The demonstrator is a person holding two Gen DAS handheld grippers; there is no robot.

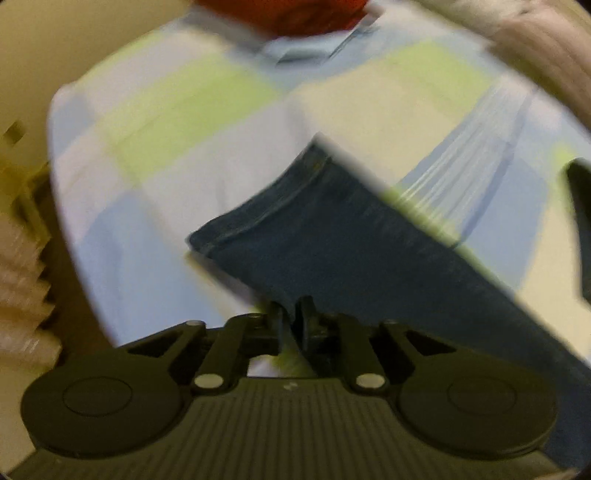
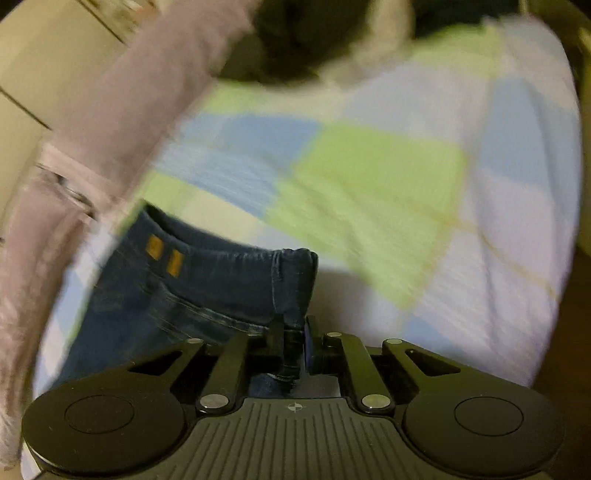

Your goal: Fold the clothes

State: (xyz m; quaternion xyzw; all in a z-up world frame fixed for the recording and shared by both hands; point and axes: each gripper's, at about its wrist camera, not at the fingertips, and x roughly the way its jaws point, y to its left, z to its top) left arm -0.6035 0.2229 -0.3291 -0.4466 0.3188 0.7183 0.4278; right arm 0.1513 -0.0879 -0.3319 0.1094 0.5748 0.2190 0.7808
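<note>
Surface: bedsheet (image 1: 192,110), checked in pale blue, green, cream and lilac; everything below is placed against it.
Jeans (image 1: 332,236): dark blue denim, lying across the bedsheet, running from the left gripper away over the checks; one hemmed edge is seen left of centre in the left wrist view.
Jeans, right wrist view (image 2: 207,280): a stitched hem end sits just ahead of the right gripper, and two small orange tabs show on the denim further left.
Left gripper (image 1: 291,314): jaws drawn close together over the near edge of the jeans; denim seems to pass between them, but blur hides the contact, so I cannot tell for certain whether cloth is pinched.
Right gripper (image 2: 295,332): jaws clenched on a fold of the jeans; denim is visible squeezed between the two fingers and bunched below them.
Pink cloth (image 2: 110,122): pale pink fabric along the left side of the bedsheet in the right wrist view, touching the jeans' far edge.
Red item (image 1: 284,14): red cloth at the far edge of the bedsheet, only partly in view.
Dark mass (image 2: 295,40): black shape at the far end of the bedsheet, too blurred to name.
Image quality: both views motion-blurred.
</note>
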